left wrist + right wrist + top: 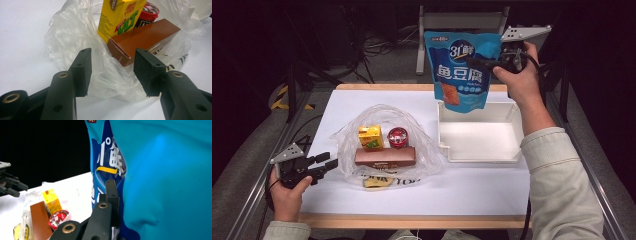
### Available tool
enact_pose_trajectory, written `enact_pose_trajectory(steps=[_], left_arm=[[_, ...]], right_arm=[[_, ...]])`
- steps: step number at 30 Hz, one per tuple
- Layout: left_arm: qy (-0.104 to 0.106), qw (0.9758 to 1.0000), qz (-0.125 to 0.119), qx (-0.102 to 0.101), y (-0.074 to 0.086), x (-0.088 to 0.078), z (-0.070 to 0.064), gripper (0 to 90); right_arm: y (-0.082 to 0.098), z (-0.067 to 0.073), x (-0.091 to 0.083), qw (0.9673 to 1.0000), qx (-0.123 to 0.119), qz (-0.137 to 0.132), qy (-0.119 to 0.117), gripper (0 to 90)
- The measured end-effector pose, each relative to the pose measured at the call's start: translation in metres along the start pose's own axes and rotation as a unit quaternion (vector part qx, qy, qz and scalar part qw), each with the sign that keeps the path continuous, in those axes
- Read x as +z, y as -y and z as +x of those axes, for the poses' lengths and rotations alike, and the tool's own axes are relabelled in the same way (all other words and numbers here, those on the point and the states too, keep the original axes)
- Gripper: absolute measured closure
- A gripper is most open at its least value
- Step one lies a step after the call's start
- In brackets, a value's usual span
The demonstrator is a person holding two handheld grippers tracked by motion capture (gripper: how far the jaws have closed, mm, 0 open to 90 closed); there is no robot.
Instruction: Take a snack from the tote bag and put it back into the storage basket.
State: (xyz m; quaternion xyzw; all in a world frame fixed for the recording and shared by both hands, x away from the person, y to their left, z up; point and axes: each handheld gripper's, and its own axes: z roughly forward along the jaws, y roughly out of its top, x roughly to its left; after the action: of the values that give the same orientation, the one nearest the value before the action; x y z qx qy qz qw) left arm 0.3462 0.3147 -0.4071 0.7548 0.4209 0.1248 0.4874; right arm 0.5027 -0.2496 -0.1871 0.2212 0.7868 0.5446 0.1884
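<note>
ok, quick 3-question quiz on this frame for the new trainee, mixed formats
1. True or false: the right gripper holds the blue pouch in the air above the white bin.
2. Which item on the plastic bag lies nearest the left gripper? A) yellow carton B) red-lidded jar C) brown box
3. Fill in: the left gripper's jaws are ____ and grip nothing.

Key: 1 true; 2 C; 3 open
</note>
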Motion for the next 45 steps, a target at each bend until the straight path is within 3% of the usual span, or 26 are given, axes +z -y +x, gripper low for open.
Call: enact_pose_trajectory(steps=[24,45], left_arm=[[0.004,1.0000,-0.002,-0.003,0.000,0.001,0.000,45.0],[0.010,0.9999,-0.003,-0.005,0.001,0.000,0.000,44.9]], right_arm=[[0.033,-0.021,-0.007,0.9994,0.035,0.010,0.002,90.0],[0.066,-0.033,0.006,0.9981,0.054,0.027,0.003,89.9]])
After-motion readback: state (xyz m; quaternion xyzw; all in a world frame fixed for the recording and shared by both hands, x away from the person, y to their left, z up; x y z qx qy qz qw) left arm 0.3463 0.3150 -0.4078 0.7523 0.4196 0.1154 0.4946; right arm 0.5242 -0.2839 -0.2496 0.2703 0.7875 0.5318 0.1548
